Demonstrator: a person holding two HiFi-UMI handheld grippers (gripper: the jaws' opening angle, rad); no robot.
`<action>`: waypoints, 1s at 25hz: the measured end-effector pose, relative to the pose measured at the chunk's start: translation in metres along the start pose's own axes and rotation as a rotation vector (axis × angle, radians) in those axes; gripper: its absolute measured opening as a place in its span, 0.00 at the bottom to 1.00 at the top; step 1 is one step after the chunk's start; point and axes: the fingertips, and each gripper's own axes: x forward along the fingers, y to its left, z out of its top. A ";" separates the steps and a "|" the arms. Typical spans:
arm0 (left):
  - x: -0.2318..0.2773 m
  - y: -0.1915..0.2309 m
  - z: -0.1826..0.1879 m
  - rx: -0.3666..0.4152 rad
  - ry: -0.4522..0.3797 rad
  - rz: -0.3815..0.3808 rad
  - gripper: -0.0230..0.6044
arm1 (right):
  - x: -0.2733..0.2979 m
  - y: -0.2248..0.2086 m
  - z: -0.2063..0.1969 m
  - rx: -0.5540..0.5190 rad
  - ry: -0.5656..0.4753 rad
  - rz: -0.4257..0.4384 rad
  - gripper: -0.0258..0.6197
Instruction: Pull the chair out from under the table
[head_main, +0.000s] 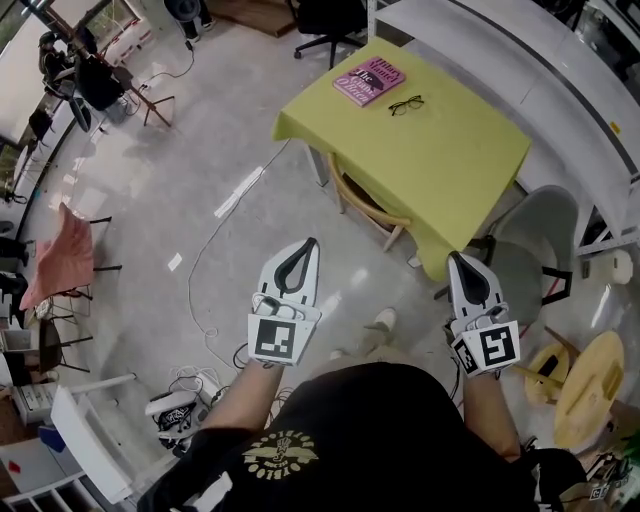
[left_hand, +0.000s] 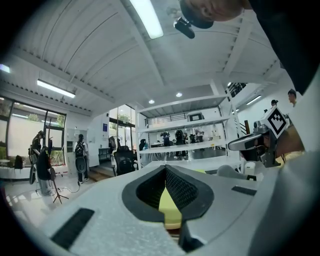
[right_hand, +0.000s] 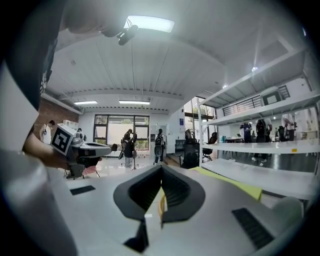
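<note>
Left gripper (head_main: 312, 242) and right gripper (head_main: 455, 257) pressed together, empty, near the chair (head_main: 366, 206) under the table (head_main: 440, 150)

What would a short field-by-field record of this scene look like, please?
table: yellow cloth on top
on table: book, glasses
chair: wooden, tucked under the table edge facing the person
left gripper: shut, empty, short of the chair
right gripper: shut, empty, by the cloth's near corner
task status: chair not yet touched
</note>
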 end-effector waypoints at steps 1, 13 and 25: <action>0.006 0.001 0.002 -0.011 -0.001 0.006 0.05 | 0.003 -0.003 0.001 0.001 -0.001 0.009 0.06; 0.038 0.016 0.017 0.002 0.001 0.135 0.05 | 0.048 -0.052 0.020 -0.012 -0.050 0.128 0.06; 0.051 0.029 0.011 -0.010 0.033 0.141 0.05 | 0.068 -0.067 0.017 0.026 -0.055 0.133 0.06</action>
